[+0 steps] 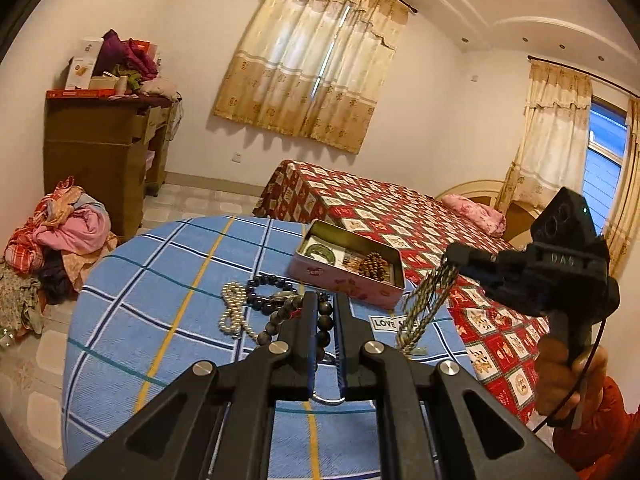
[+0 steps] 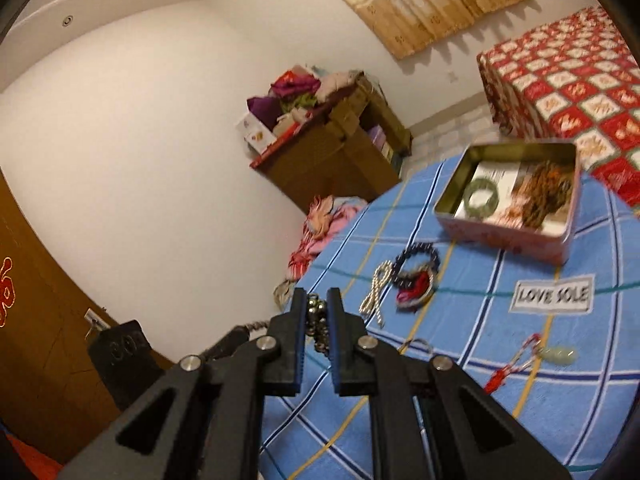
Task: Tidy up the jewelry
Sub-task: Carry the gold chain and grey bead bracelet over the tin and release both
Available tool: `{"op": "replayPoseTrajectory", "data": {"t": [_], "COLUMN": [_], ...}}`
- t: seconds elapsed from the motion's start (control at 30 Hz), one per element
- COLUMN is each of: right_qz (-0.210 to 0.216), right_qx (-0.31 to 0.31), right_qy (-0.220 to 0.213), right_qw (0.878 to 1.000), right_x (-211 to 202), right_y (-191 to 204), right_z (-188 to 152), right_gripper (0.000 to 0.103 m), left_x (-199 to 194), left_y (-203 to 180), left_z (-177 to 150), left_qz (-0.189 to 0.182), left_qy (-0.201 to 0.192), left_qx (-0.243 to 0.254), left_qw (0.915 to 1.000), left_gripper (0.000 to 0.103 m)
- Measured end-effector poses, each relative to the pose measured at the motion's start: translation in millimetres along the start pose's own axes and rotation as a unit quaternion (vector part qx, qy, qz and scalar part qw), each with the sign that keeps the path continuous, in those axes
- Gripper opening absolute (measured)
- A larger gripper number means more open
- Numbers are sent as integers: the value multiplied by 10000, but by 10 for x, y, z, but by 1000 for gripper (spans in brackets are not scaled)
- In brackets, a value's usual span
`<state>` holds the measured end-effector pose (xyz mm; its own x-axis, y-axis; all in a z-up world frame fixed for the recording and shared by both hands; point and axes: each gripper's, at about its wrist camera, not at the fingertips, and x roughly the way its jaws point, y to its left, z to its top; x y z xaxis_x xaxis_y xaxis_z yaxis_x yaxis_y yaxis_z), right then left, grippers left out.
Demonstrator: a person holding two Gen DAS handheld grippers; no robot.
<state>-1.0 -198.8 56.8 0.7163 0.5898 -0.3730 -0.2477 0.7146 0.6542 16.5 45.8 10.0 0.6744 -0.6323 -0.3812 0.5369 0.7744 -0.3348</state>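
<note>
A pink tin box [image 1: 348,276] [image 2: 516,236] stands open on the blue checked tablecloth [image 1: 160,280]; it holds a green bangle [image 2: 482,198] and brown beads [image 2: 548,192]. My right gripper [image 2: 318,300] is shut on a beaded metal chain [image 2: 316,320], which dangles blurred above the cloth in the left wrist view [image 1: 428,308], right of the tin. My left gripper [image 1: 326,300] hovers low over a dark bead bracelet [image 1: 324,324], jaws a little apart. A pearl strand [image 1: 234,312] [image 2: 376,288] and a dark blue bead bracelet [image 1: 268,292] [image 2: 416,264] lie beside it.
A red-corded pale green pendant [image 2: 556,354] lies near the "LOVE SOLE" label [image 2: 552,294]. A bed with a red checked cover [image 1: 384,208] is behind the table. A brown cabinet piled with clothes [image 1: 104,148] and a clothes heap [image 1: 60,232] are at the left.
</note>
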Motion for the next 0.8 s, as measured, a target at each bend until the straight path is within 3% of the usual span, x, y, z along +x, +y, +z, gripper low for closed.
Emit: {"op": "replayPoseTrajectory", "data": {"t": [0.2,0.47,0.63,0.8], "right_qz": [-150,-381,-586,-820], "right_qx": [113,-269,-304,-63], "right_qy": [-216,-719,-804,-618], "right_qw": [9996,9963,9946,9947], "right_x": [-109,-194,13,362], "right_y": [-170,-299,-601,-1060], "right_z": [230,899,1272,1397], "right_gripper": [13,13,13,13], "left_x": [270,853,1388,1961], "left_y": [-193,-429,-484,-494], "left_z": [151,608,845,870], "left_qz": [-257,-583,-775,-761], "left_qy": [64,-29,-13,185], "left_qx": [264,682,683,603], "left_qw": [9993,9960,9946,9951], "left_gripper": [6,6,6,6]}}
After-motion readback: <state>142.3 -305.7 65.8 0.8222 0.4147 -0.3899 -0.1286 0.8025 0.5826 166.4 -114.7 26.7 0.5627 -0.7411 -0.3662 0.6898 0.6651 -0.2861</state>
